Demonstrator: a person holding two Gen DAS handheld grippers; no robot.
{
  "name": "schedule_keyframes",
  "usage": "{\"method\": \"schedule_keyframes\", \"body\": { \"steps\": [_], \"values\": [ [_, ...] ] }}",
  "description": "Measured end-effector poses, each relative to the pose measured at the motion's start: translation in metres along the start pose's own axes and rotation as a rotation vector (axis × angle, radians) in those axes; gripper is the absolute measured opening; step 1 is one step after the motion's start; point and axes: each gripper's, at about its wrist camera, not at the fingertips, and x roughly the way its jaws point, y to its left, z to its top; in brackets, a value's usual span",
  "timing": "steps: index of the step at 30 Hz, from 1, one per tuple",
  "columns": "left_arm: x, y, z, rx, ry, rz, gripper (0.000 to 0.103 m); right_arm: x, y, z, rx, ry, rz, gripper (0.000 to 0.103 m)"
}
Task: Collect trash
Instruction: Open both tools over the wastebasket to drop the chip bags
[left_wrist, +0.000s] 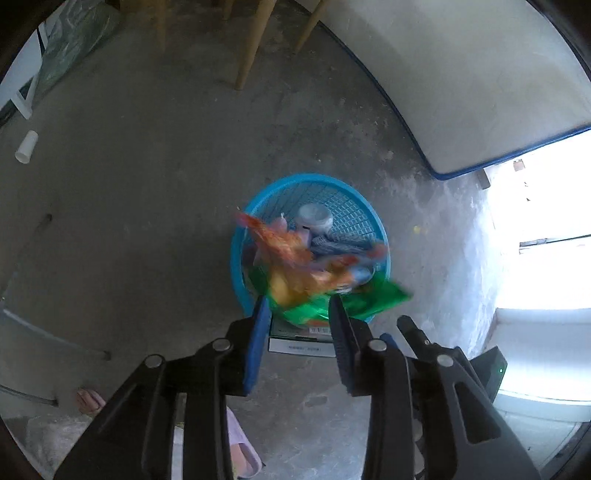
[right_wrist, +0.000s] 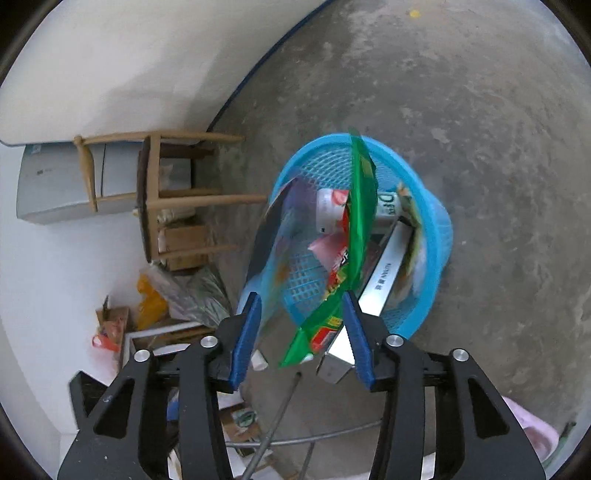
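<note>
Both pairs of jaws stand parted over the round blue plastic mesh basket (right_wrist: 432, 236), gripping nothing. Just beyond the left gripper (left_wrist: 299, 306) a blurred orange crinkly wrapper (left_wrist: 291, 254) is loose; between the right gripper's (right_wrist: 301, 306) pads hangs a green foil packet (right_wrist: 360, 221), unpressed.

Both tongs point steeply downward, the left tongs (left_wrist: 297, 306) and right tongs (right_wrist: 301, 302) each with jaws parted

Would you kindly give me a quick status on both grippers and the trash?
Left gripper open, orange wrapper blurred above blue basket. Right gripper open, green wrapper between its jaws over the basket. White cup on the floor.
</note>
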Motion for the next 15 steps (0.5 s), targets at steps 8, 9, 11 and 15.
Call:
{"method": "schedule_keyframes", "body": {
  "steps": [8,9,11,15],
  "values": [
    [-0.028,-0.001,-0.006,0.0,-0.052,-0.028,0.035,-0.03,-0.016,0.006,-0.036,-0.068,-0.018,0.048],
    [-0.035,-0.002,-0.007,0.007,-0.068,-0.031,0.035,-0.035,-0.015,0.005,-0.05,-0.073,-0.02,0.048],
    [-0.057,-0.004,-0.013,0.03,-0.108,-0.053,0.036,-0.046,-0.005,0.0,-0.107,-0.08,-0.029,0.048],
    [-0.108,-0.008,-0.038,0.11,-0.213,-0.103,0.044,-0.063,0.033,-0.017,-0.305,-0.104,-0.056,0.05]
  ]
}}
